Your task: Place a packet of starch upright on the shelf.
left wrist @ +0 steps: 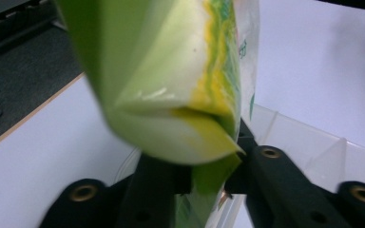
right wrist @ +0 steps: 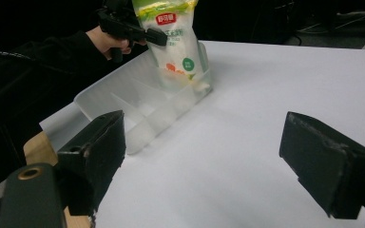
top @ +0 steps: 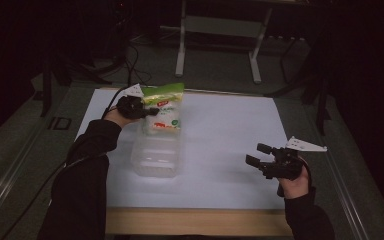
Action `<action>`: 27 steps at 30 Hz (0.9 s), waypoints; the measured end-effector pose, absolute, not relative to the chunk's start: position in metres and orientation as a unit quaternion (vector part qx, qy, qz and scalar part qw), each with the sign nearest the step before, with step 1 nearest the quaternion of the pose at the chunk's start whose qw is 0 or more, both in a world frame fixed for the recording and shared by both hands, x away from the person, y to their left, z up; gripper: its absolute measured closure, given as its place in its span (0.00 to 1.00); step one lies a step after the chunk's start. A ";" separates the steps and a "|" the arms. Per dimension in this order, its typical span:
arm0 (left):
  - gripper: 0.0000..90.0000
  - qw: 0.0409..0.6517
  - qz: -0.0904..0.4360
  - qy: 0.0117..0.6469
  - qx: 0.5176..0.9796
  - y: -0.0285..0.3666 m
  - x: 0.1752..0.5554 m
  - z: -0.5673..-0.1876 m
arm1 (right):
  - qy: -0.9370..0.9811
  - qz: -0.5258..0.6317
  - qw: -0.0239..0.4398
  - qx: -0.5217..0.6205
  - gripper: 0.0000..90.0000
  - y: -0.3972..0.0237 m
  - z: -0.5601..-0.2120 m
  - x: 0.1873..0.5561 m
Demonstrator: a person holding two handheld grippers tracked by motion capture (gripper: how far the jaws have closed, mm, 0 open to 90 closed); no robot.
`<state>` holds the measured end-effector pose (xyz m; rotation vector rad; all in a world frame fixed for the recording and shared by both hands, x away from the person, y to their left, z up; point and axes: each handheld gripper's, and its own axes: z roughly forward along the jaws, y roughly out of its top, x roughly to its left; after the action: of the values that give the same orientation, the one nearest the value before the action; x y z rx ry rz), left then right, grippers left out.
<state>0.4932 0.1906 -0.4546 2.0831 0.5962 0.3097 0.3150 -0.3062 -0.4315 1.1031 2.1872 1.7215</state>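
A green and white snack bag (top: 162, 107) stands upright in the far compartment of a clear plastic divided container (top: 156, 155) on the white table. My left gripper (top: 152, 111) reaches in from the left and is shut on the bag's upper part. In the left gripper view the bag (left wrist: 171, 85) sits pinched between the two black jaws of the left gripper (left wrist: 208, 183), with the container's wall (left wrist: 304, 142) behind. My right gripper (top: 254, 155) hovers open and empty near the table's front right. The right gripper view shows the bag (right wrist: 173, 38) and the container (right wrist: 123, 102) beyond the open right gripper (right wrist: 202, 152).
A white sheet (top: 230, 130) covers the tabletop, with a wooden front edge (top: 195, 222). A metal table frame (top: 220, 30) stands on the dark floor behind. The container's near compartments (right wrist: 138, 111) hold nothing.
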 end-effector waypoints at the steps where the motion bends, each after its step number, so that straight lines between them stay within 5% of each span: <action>1: 0.72 0.459 0.126 0.242 0.846 0.191 0.493 -0.455 | 0.729 0.573 0.074 0.367 0.17 -0.306 -0.432 0.315; 2: 0.58 0.466 0.120 0.278 0.831 0.192 0.492 -0.453 | 0.730 0.573 0.076 0.365 0.17 -0.306 -0.430 0.314; 10: 0.14 0.506 0.104 0.304 0.801 0.197 0.482 -0.447 | 0.730 0.571 0.079 0.366 0.17 -0.307 -0.430 0.314; 14: 0.11 0.510 0.105 0.319 0.792 0.197 0.478 -0.443 | 0.732 0.569 0.080 0.366 0.17 -0.307 -0.430 0.314; 15: 0.01 0.507 0.106 0.326 0.791 0.199 0.477 -0.441 | 0.734 0.567 0.080 0.366 0.17 -0.306 -0.430 0.313; 27: 0.01 0.503 0.132 0.364 0.772 0.204 0.441 -0.430 | 0.741 0.550 0.097 0.373 0.17 -0.311 -0.434 0.308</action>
<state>0.4410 0.2041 -0.4297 1.8652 0.8800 0.3193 0.3077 -0.3110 -0.4338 1.1054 2.1934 1.6295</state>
